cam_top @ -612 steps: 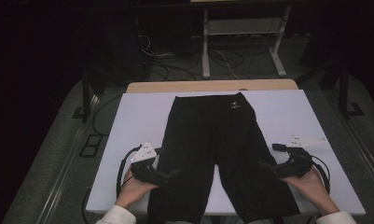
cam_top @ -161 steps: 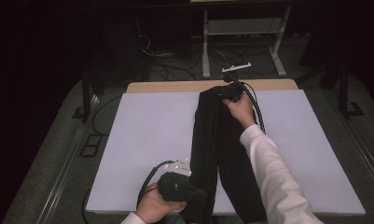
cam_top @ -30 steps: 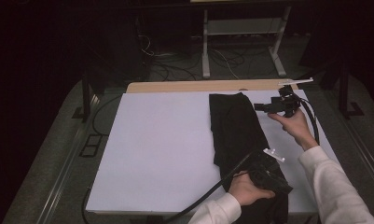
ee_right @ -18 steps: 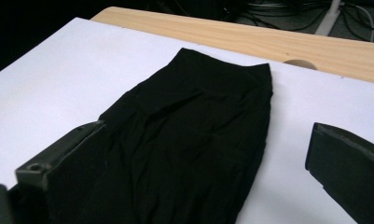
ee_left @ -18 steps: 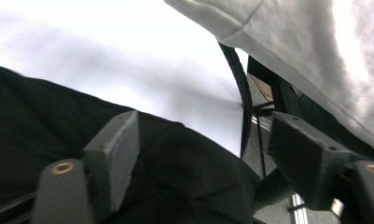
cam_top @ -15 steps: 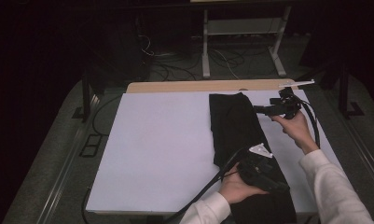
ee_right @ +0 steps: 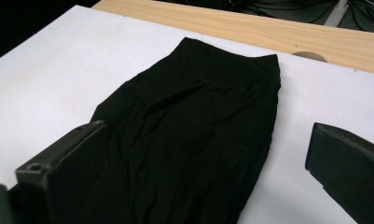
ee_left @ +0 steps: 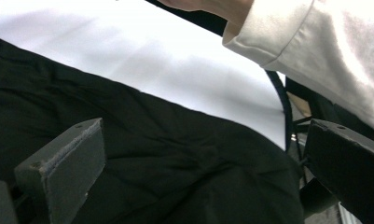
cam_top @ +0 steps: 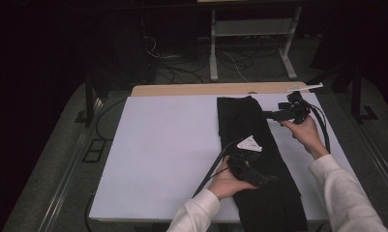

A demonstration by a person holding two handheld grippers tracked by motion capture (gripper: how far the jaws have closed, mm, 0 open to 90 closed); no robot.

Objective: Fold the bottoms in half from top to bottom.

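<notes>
Black trousers, folded lengthwise, lie along the right half of the white tabletop; their waistband points to the far edge. My left gripper hovers over their lower part. Its jaws have just been opening and now stand wide; in the left gripper view the black cloth lies beneath them and the pads do not press it. My right gripper is open at the trousers' upper right edge, pointing left. In the right gripper view the cloth lies beyond its jaws.
A strip of bare wood runs along the table's far edge. The left gripper's cable crosses the front of the table. A white sleeve reaches over the trousers. Cables and a stand's legs are on the floor behind.
The left gripper has moved left and a little away from the near edge along the trousers, and its jaws have opened off the cloth. The right gripper has stayed put.
</notes>
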